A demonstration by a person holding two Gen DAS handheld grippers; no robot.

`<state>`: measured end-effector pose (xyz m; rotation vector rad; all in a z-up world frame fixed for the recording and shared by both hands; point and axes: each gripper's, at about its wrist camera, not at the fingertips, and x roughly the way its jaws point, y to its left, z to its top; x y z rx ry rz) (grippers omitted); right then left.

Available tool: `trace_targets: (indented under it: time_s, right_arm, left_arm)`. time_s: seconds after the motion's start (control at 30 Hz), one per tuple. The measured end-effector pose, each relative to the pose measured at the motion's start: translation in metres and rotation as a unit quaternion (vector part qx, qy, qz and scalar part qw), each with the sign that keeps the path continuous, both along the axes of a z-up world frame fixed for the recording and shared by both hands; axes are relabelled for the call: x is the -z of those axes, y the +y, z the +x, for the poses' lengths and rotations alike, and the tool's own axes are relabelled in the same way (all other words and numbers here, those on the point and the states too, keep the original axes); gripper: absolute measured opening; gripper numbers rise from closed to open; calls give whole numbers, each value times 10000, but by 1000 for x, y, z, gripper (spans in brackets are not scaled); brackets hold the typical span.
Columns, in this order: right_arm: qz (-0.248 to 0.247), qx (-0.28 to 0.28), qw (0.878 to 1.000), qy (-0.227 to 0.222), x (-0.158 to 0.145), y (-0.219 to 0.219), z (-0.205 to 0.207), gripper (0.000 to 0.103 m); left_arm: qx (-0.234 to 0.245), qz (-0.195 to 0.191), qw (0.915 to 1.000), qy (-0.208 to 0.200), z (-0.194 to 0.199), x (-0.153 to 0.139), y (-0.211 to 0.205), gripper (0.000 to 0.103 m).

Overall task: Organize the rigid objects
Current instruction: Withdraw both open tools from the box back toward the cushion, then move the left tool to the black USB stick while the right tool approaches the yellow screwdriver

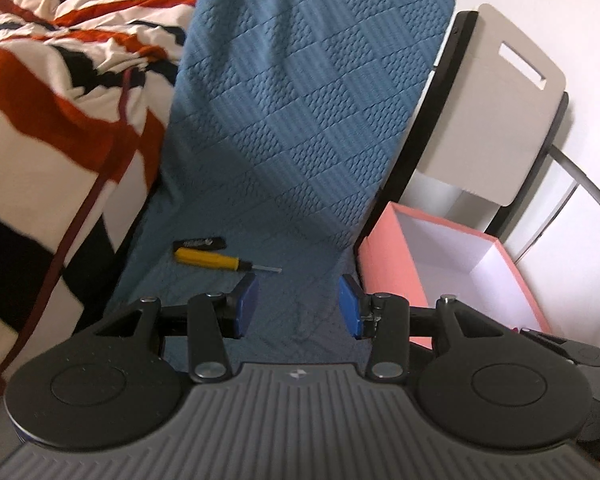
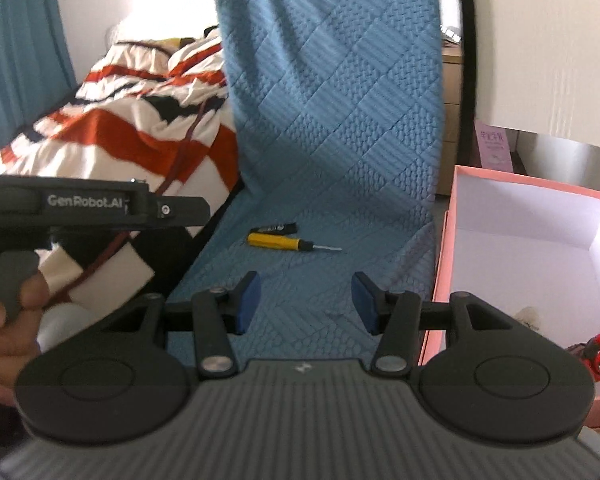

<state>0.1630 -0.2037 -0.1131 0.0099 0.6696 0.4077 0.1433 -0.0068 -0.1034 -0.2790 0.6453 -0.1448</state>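
Quilted blue cloth point(image 1: 300, 120) under yellow-handled screwdriver point(image 1: 220, 261); left gripper point(image 1: 299, 306) and right gripper point(image 2: 306, 303) jaws wide, empty.

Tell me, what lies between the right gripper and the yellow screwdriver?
Only bare blue quilted mat between the right gripper and the screwdriver, per the right wrist view.

left gripper point(image 1: 298, 306): fingers apart | right gripper point(image 2: 306, 304): fingers apart
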Motion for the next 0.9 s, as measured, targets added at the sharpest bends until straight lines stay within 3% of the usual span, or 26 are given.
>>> trace_targets:
  time_s: [0.5, 0.77, 0.9]
  right_arm:
    - [-12, 10, 9994, 345, 37, 6, -29, 54]
    - [-221, 34, 9993, 284, 51, 3, -5, 55]
    - [-270, -107, 9994, 212, 58, 8, 13, 55]
  left_arm:
    - [-61, 122, 9997, 215, -29, 36, 4, 50]
    - [-175, -45, 9979, 625, 13, 70, 12, 56]
    - [-256, 87, 9975, 653, 42, 85, 16, 58]
